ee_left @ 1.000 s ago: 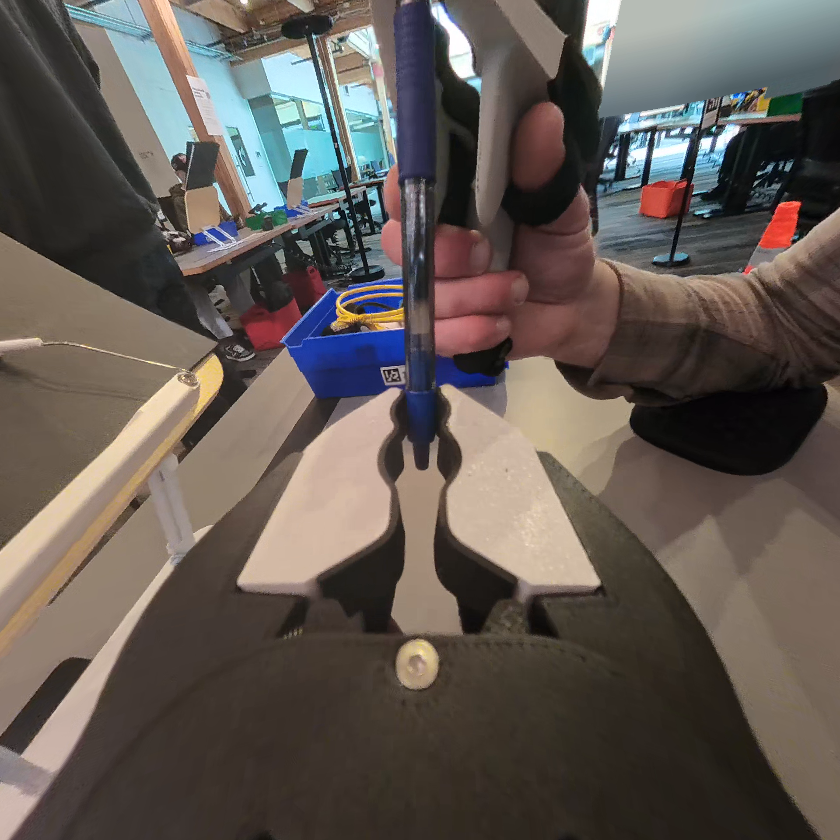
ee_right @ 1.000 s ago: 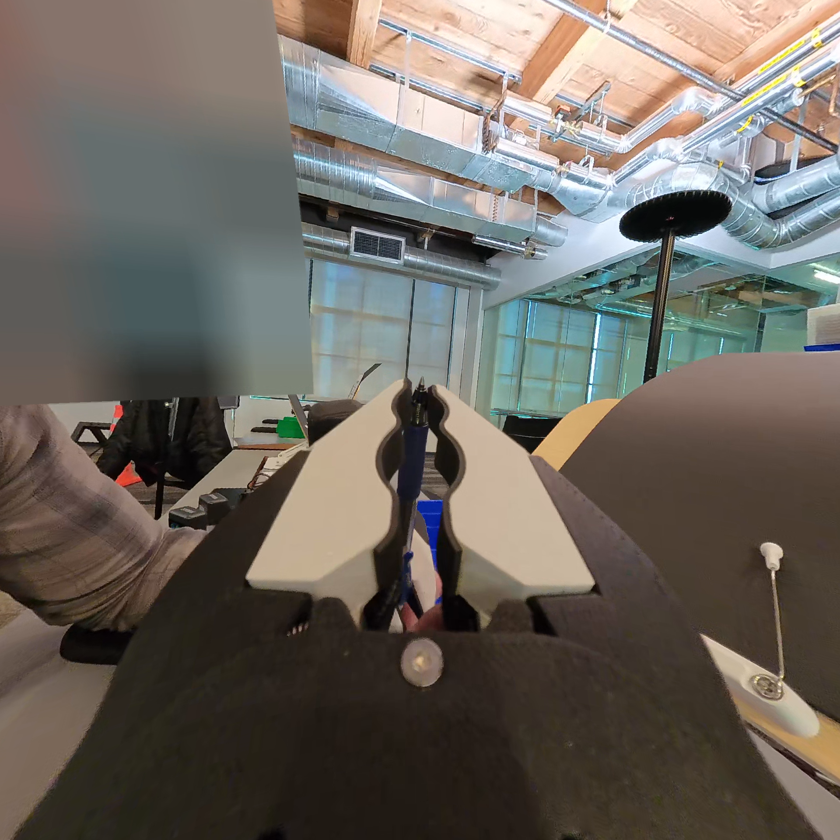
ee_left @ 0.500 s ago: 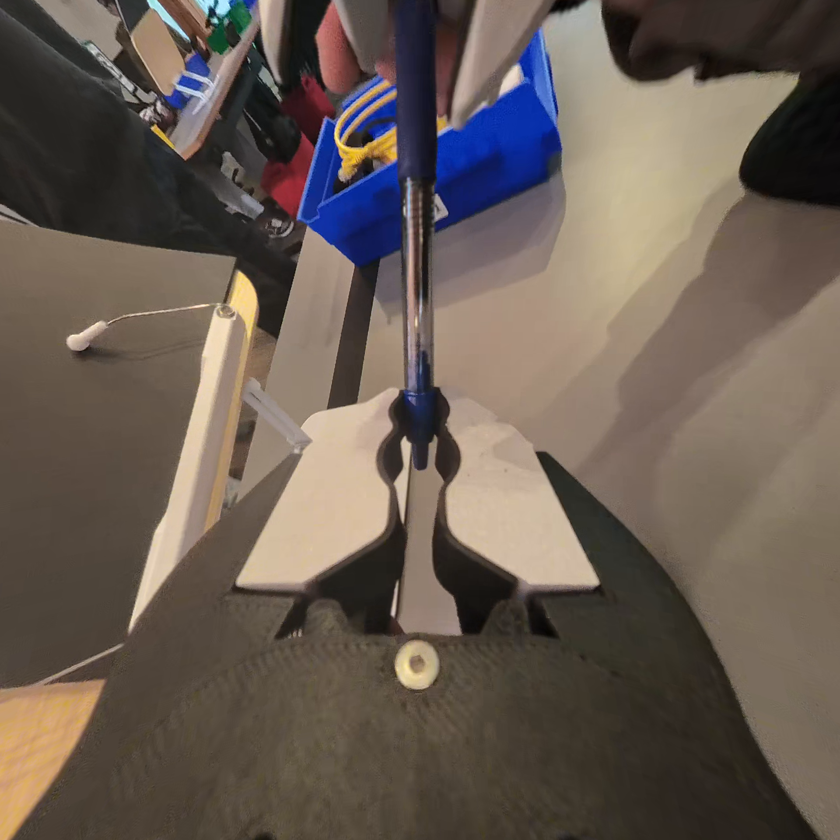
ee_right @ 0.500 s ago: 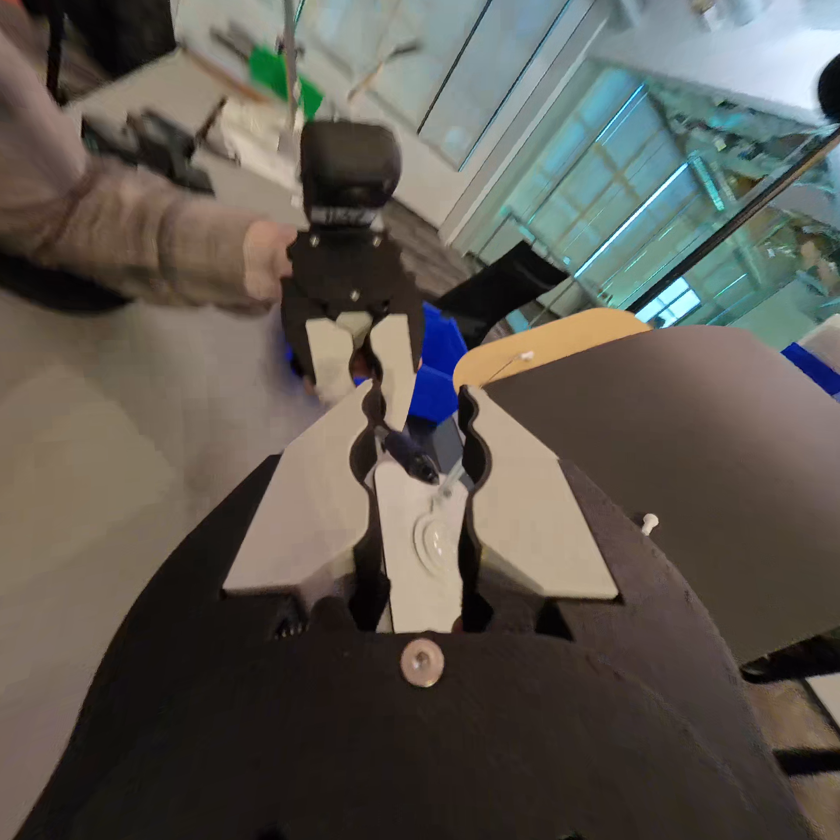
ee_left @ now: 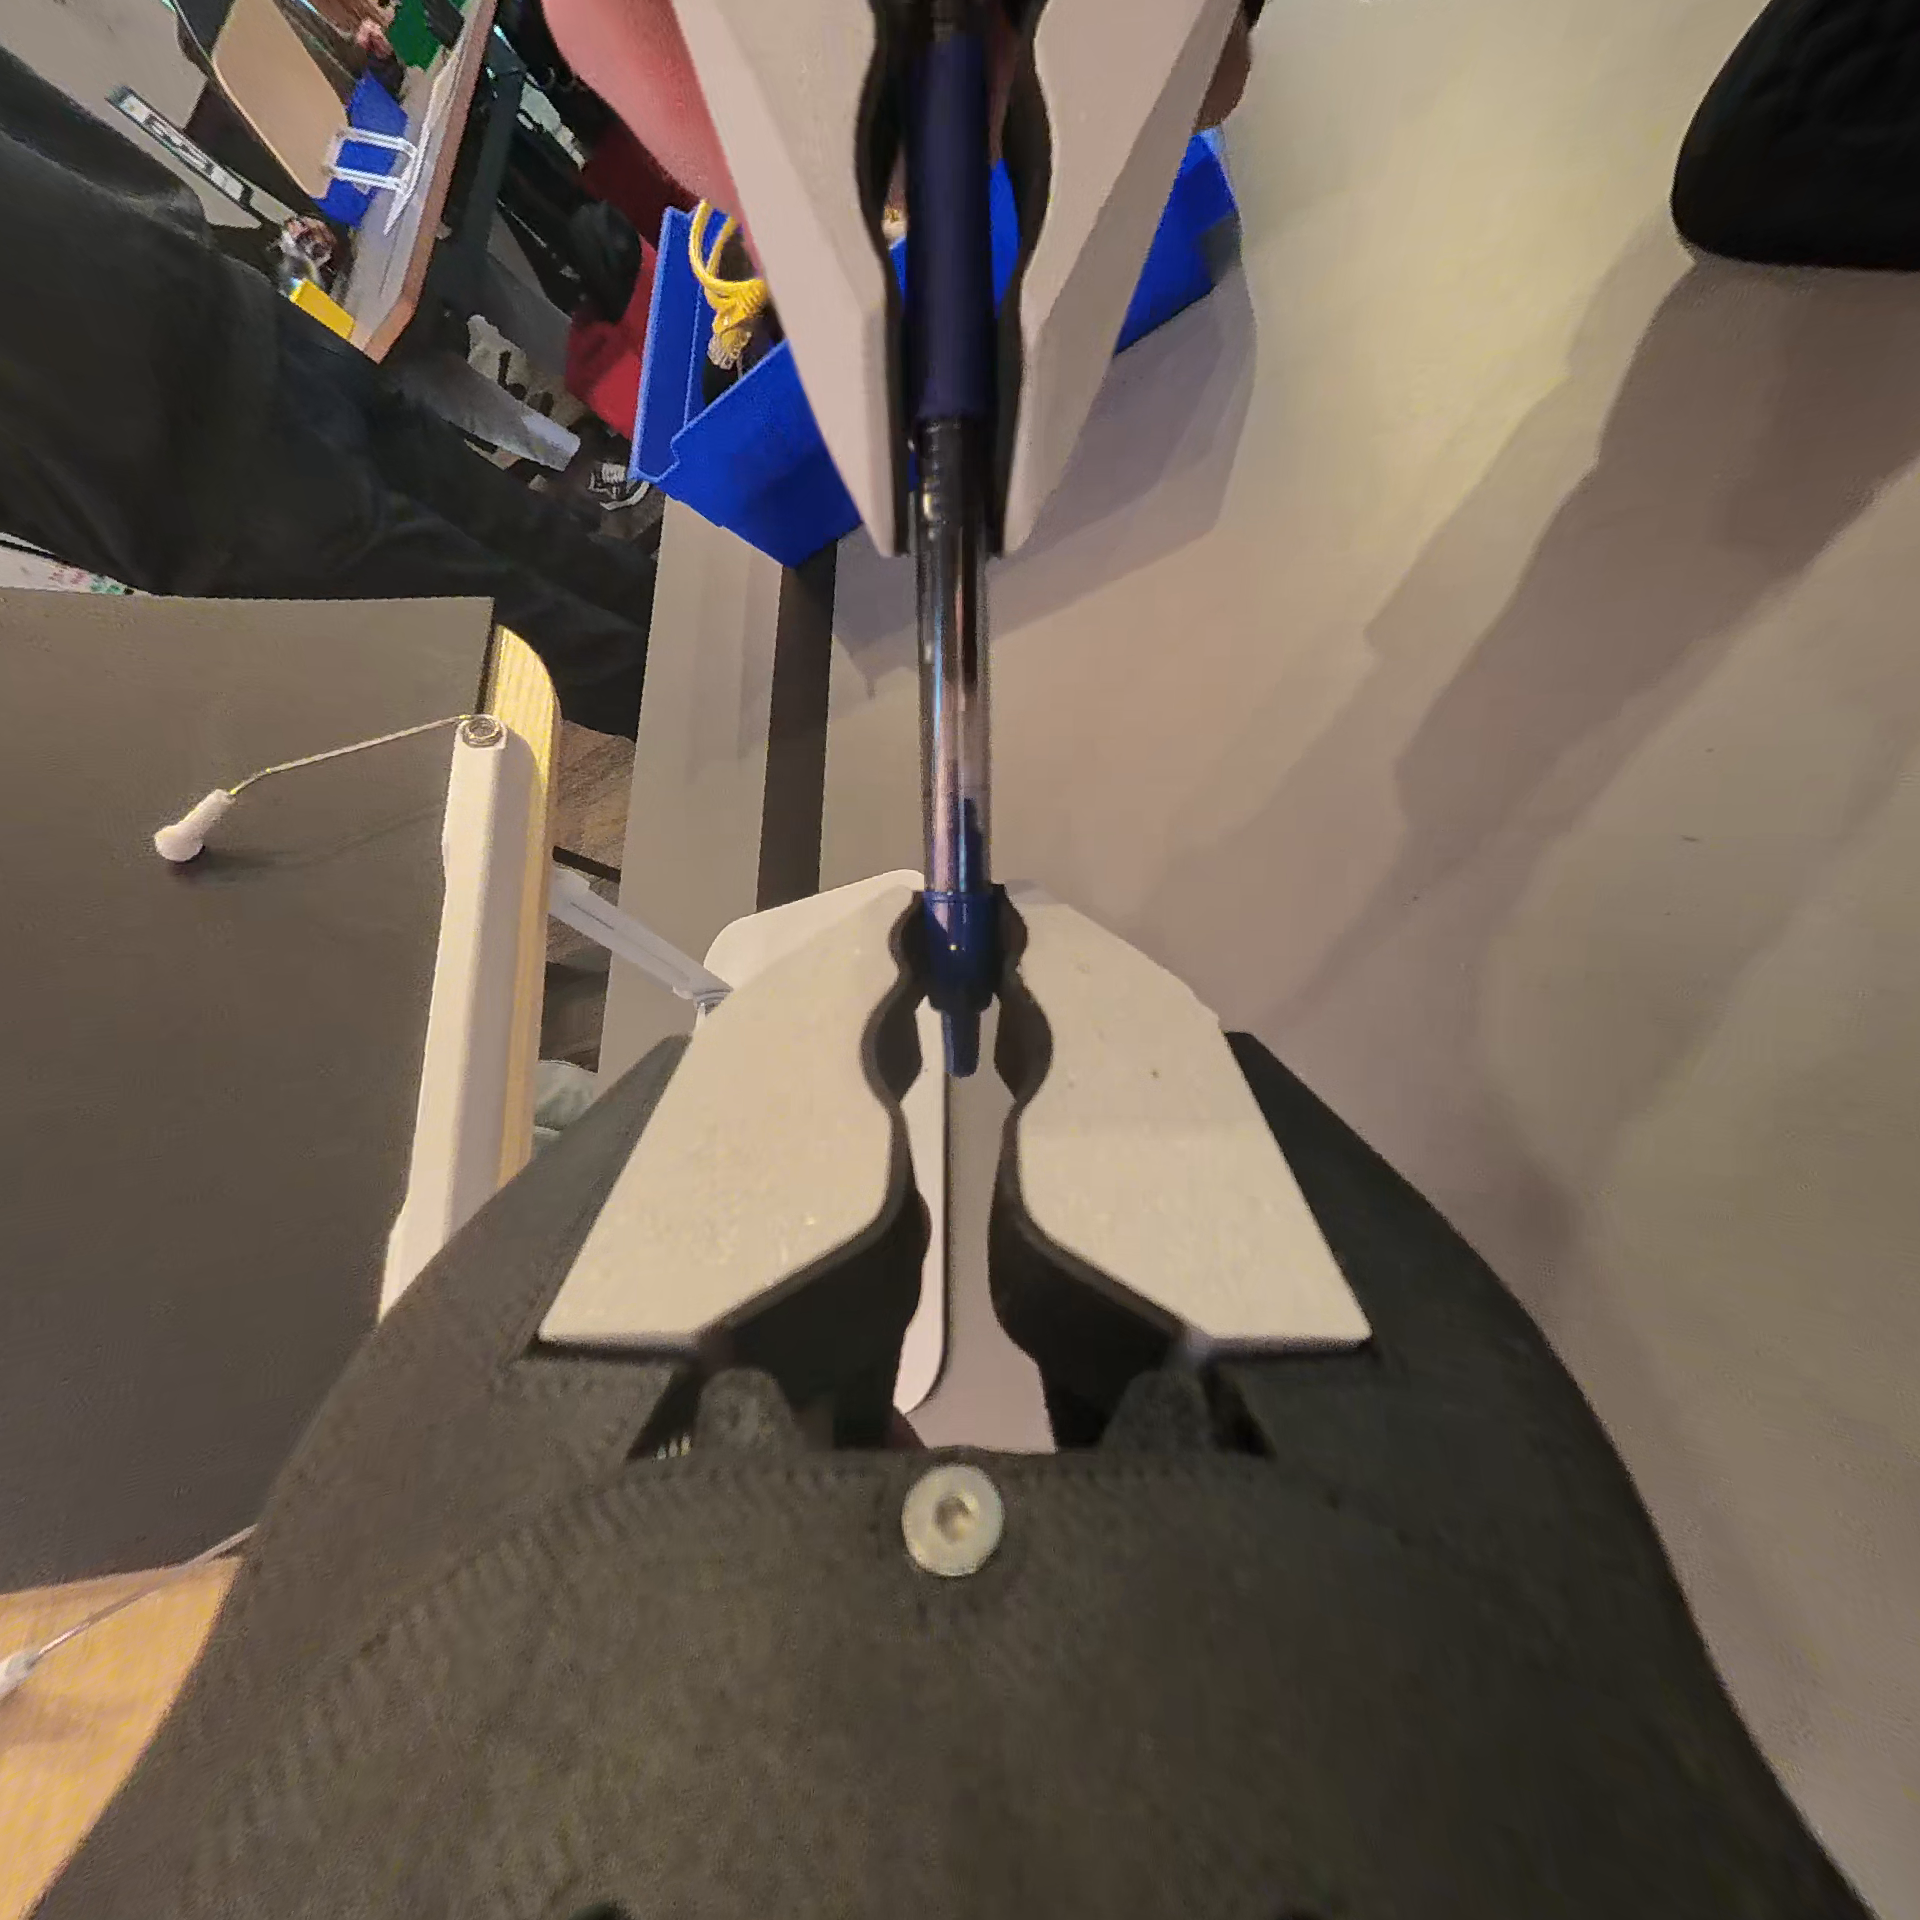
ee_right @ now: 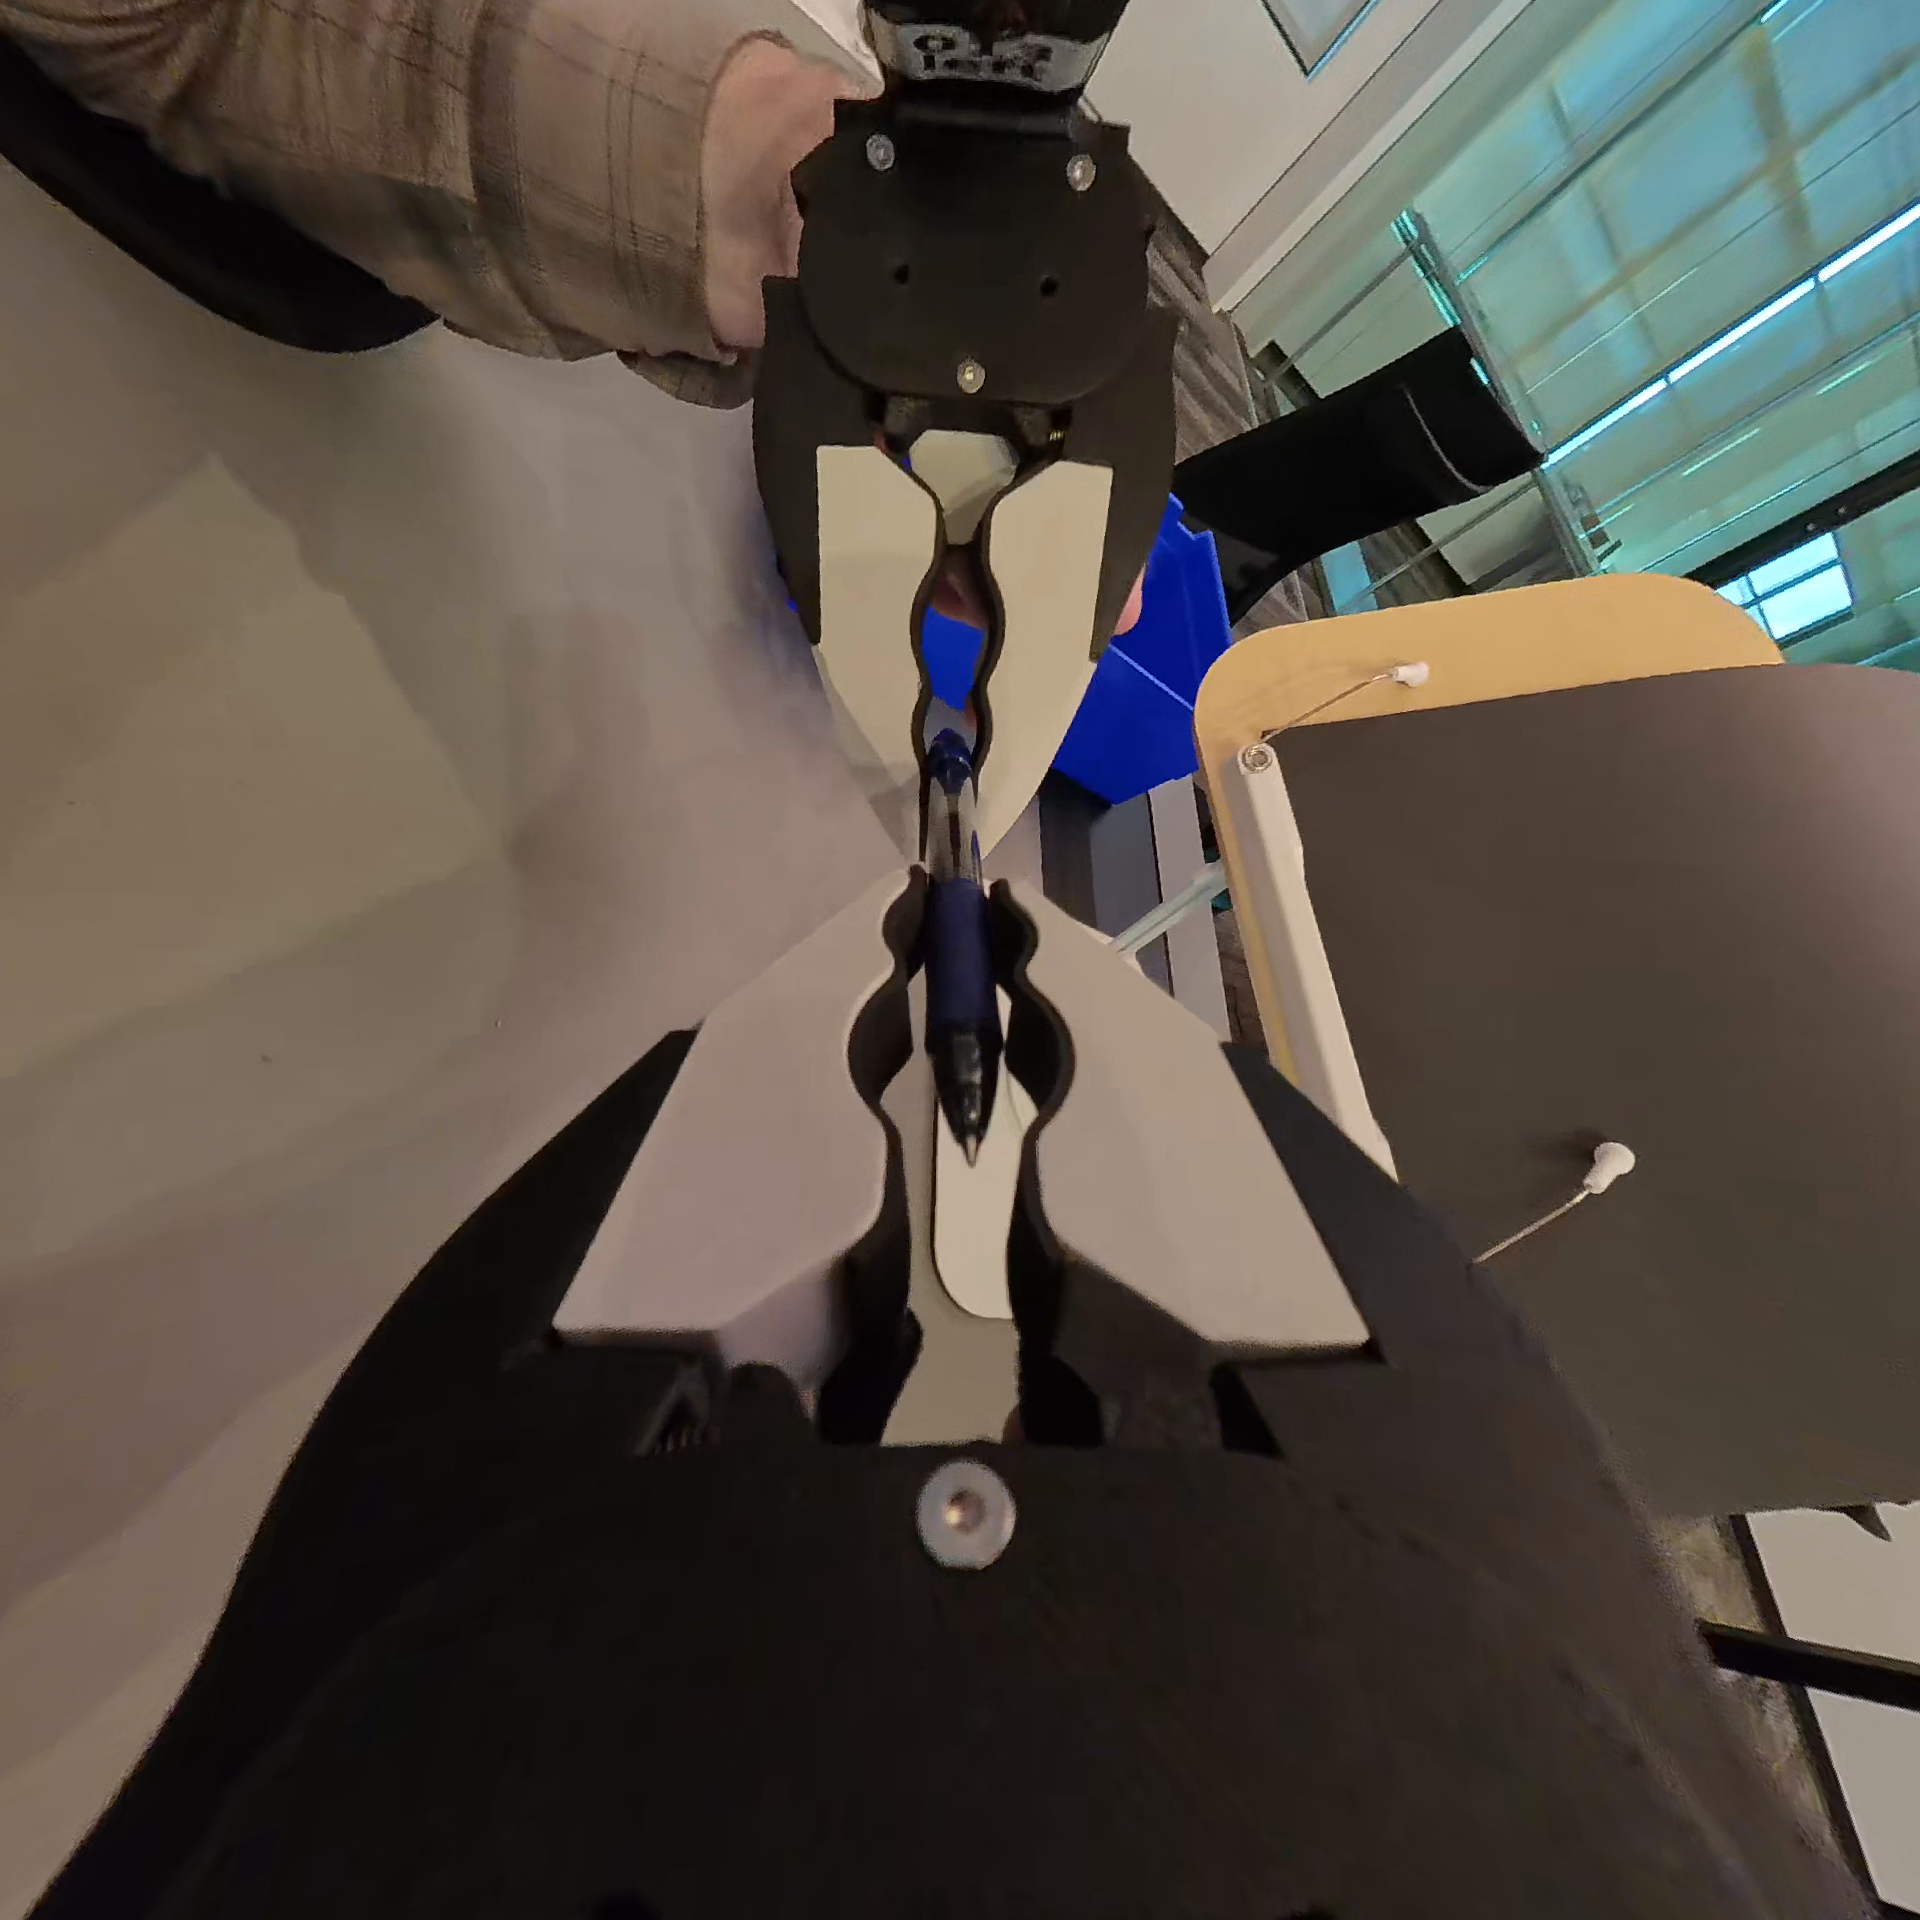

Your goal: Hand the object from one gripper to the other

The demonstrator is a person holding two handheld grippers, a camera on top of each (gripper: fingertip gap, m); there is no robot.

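Gripping pen, both tools seemingly closed

Pen: grip section hidden between the right gripper's fingers in the left wrist view; tip not visible there. Right gripper body cut off by that view's top edge. Blue bin: largely covered by those fingers, contents mostly unseen. In the right wrist view, the sleeve runs off the top and left edges. Background windows blurred.
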